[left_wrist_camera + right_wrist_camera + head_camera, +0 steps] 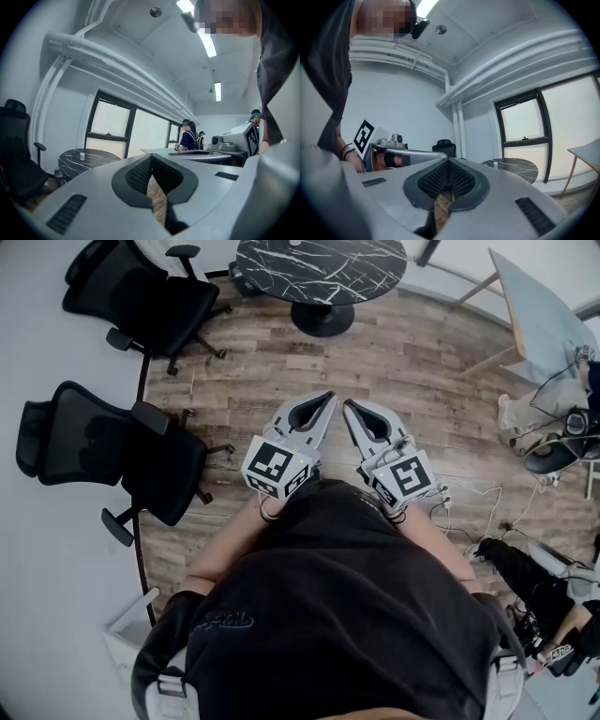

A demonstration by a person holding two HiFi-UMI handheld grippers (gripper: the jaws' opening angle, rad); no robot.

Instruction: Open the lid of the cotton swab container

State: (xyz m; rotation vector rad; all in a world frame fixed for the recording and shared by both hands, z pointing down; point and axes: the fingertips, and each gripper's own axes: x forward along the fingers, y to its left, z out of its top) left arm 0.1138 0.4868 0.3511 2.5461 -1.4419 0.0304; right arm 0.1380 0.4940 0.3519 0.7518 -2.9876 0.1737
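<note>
Head view looks down past the person's black shirt (347, 615) to two grippers held side by side at waist height, each with its marker cube nearest the body. The left gripper (323, 401) and right gripper (351, 409) point forward with their tips almost meeting each other. The left gripper view shows that gripper's jaws pressed together with nothing between them, only wooden floor (412, 362) visible through the small gap behind the tips. The right gripper view shows the same: jaws together and empty. Planked floor stretches from the grippers to the round pedestal base (322, 320) of a black marble counter (319, 268). Two black office chairs stand left of that stretch, one (112, 451) level with the grippers and another (141, 292) further on, near the counter's left edge. Cables (469, 493) trail over the floor on the right, near a seated person's dark legs (525, 573), and a pale table (539, 310) stands on slanted wooden legs off the counter's right edge. A small white container (82, 155), apparently the cotton swab container, stands upright on the counter near its far edge, well apart from both grippers; whether its lid is on is too small to tell. Large dark-framed windows (126, 126) lie beyond the counter, and people (190, 136) stand further along them.
</note>
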